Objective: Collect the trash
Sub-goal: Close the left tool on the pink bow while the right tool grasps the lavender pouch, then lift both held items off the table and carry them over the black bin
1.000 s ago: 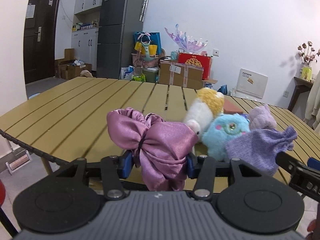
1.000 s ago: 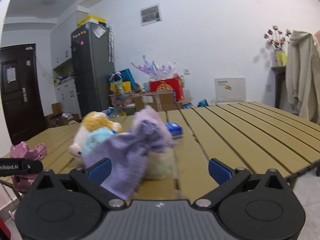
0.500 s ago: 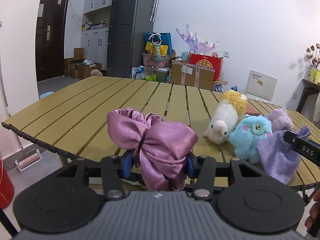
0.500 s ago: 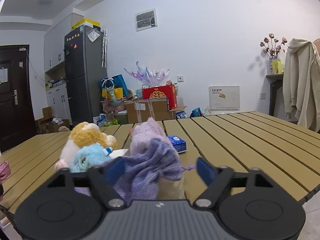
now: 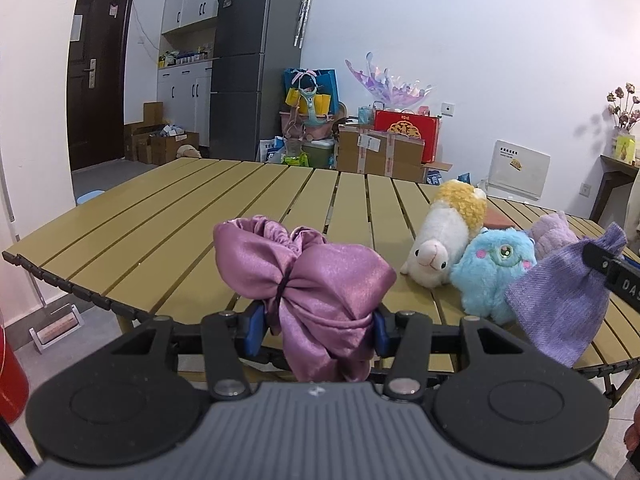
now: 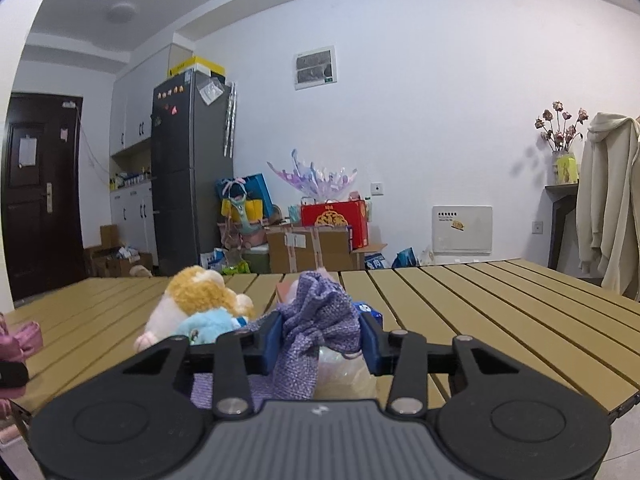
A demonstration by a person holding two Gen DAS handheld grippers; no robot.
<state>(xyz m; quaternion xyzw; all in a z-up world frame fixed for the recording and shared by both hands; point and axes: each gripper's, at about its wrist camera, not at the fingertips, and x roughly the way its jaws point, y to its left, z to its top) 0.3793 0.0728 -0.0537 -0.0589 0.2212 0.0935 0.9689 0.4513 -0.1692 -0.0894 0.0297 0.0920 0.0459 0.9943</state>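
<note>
My left gripper (image 5: 318,320) is shut on a pink satin drawstring pouch (image 5: 312,276), held just in front of the near edge of the yellow slatted table (image 5: 160,208). My right gripper (image 6: 320,340) has its jaws closing on the gathered neck of a lilac knit pouch (image 6: 316,312), and both blue pads press into the cloth. In the left wrist view the lilac knit pouch (image 5: 560,300) hangs at the right beside the plush toys, with a black finger of the right gripper on its top. The pink pouch (image 6: 20,340) shows at the left edge of the right wrist view.
Three plush toys lie on the table: a white and yellow alpaca (image 5: 444,236), a blue one (image 5: 496,268) and a lilac one (image 5: 554,232). A small blue packet (image 6: 370,312) lies behind the knit pouch. A red bin (image 5: 10,380) stands on the floor at the left.
The right gripper's jaws came together from wide open onto the lilac knit pouch. The left gripper kept its hold on the pink pouch, and its view tilted slightly upward.
</note>
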